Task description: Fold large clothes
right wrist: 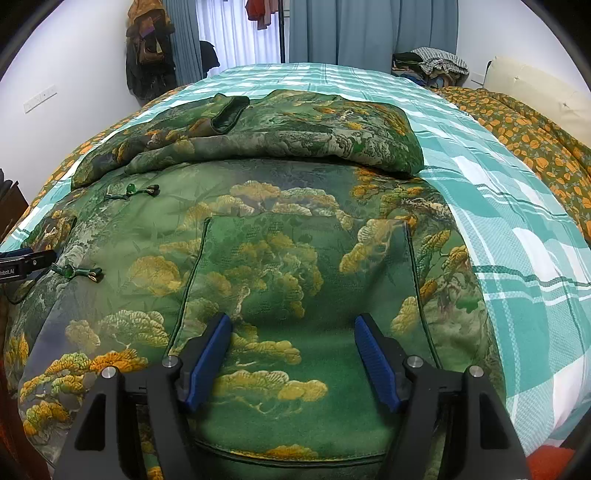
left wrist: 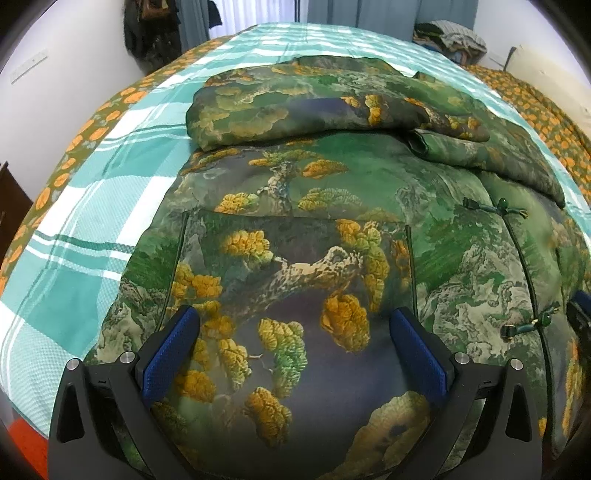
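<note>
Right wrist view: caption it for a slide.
Open right gripper above a green padded jacket on a plaid bedspread.

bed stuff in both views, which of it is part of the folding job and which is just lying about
Part of the job:
- green landscape-print padded jacket, sleeves folded across its top
- left claw, open over it
- right claw, open over it

Just lying about:
- teal plaid bedspread
- orange floral quilt
- clothes pile
- hanging coats
- curtains
</note>
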Demonstrator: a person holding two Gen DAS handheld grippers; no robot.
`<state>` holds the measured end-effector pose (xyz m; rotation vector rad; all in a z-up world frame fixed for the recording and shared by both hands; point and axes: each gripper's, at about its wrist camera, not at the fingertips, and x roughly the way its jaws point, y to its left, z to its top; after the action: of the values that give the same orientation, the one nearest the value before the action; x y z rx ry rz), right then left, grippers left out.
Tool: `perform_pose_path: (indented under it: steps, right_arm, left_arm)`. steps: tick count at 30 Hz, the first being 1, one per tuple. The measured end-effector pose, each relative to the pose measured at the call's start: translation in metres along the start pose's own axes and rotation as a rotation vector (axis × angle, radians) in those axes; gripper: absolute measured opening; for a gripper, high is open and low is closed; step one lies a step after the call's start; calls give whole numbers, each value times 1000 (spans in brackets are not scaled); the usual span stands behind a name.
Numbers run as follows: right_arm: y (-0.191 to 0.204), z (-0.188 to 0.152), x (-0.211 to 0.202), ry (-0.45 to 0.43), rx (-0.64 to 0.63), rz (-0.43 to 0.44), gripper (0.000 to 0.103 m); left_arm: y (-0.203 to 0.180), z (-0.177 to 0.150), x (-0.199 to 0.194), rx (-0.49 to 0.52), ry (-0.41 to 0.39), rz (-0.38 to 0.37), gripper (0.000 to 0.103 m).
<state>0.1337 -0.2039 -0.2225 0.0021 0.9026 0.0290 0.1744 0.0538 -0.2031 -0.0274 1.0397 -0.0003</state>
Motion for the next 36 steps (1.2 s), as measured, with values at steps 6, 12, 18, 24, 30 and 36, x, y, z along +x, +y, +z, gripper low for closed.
perform_pose_path:
  steps: [6,12,18,24,30,36]
  right_arm:
    - [0,0,0,0,-1,-1,71]
    - [0,0,0,2,0,-5,71]
    - [0,0,0,3,3,-5,71]
    - [0,0,0,3,2,-5,71]
    - [-27,19,-33,-56,87,18,71]
    - [-108,32,-74,-17,249,27,71]
  left_arm:
    - [1,1,0,-5,20,-5,102]
    - [0,1,1,19,30,-2,102]
    - [-1,0,0,30,35,-6,102]
    - [-2,-1,-1,37,28,-3,102]
    - [12,5,-40,-31,18,-125,102]
    - [90,20,-81,-156,-27,-213,102]
